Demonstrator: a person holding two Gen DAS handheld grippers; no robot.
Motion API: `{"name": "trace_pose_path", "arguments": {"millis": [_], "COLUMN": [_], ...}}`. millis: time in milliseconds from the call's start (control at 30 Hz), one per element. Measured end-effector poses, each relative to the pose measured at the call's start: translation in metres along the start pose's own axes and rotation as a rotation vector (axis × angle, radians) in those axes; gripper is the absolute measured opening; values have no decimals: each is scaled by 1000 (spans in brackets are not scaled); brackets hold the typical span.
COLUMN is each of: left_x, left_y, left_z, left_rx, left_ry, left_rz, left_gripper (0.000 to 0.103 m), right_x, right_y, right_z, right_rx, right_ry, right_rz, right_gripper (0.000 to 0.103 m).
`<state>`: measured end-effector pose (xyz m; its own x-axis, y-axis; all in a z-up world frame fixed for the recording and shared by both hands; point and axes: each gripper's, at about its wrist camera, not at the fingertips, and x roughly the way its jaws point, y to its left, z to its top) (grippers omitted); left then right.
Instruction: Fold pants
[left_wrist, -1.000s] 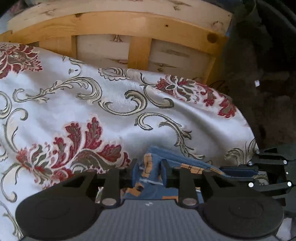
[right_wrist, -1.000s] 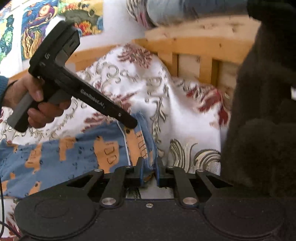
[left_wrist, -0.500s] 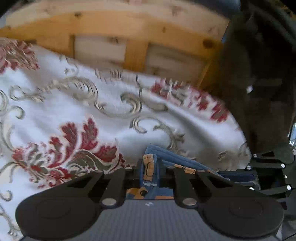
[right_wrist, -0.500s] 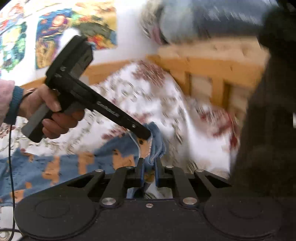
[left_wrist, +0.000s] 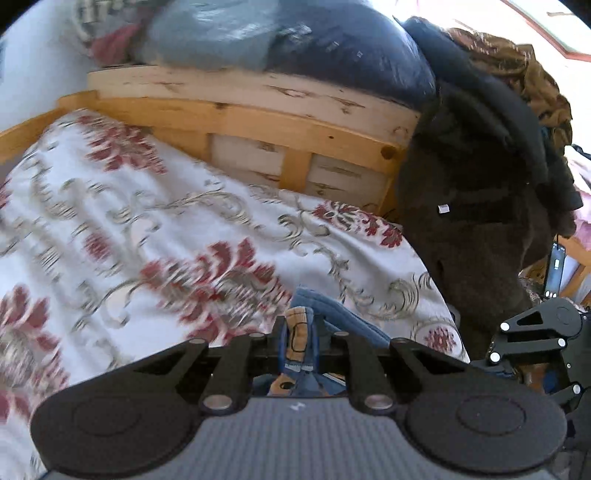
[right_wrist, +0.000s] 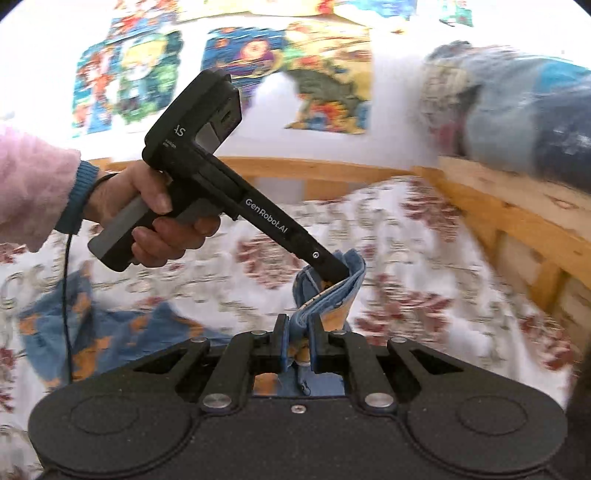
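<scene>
Pants (right_wrist: 325, 299), seemingly soft, bunched, clamped.

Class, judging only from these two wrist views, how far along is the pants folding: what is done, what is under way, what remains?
Done: both grippers have hold of the pants. The left gripper and right gripper each pinch a blue-and-orange edge. In hand: that end is lifted above the bedspread, while the rest lies spread on the bed. Left: laying the lifted end down; no finished fold shows.
</scene>
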<state>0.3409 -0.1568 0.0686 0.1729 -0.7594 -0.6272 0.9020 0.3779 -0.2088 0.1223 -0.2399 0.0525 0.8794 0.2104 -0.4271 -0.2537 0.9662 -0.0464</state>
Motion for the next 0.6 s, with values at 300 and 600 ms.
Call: {"name": "trace_pose_path", "arguments": {"millis": [300, 600], "left_x": [-72, -109], "left_y": [26, 52], "left_z": [-99, -191], "left_rx": [-145, -292], "left_ry": [-54, -46], "left_rz": [21, 78], "left_gripper": [14, 14], "right_x": [29, 61], "right_y": [81, 138], "right_z": [-6, -23], "right_rx": [-94, -166], "right_ry": [131, 226], "right_rz": [218, 319], "right_gripper": [11, 11]}}
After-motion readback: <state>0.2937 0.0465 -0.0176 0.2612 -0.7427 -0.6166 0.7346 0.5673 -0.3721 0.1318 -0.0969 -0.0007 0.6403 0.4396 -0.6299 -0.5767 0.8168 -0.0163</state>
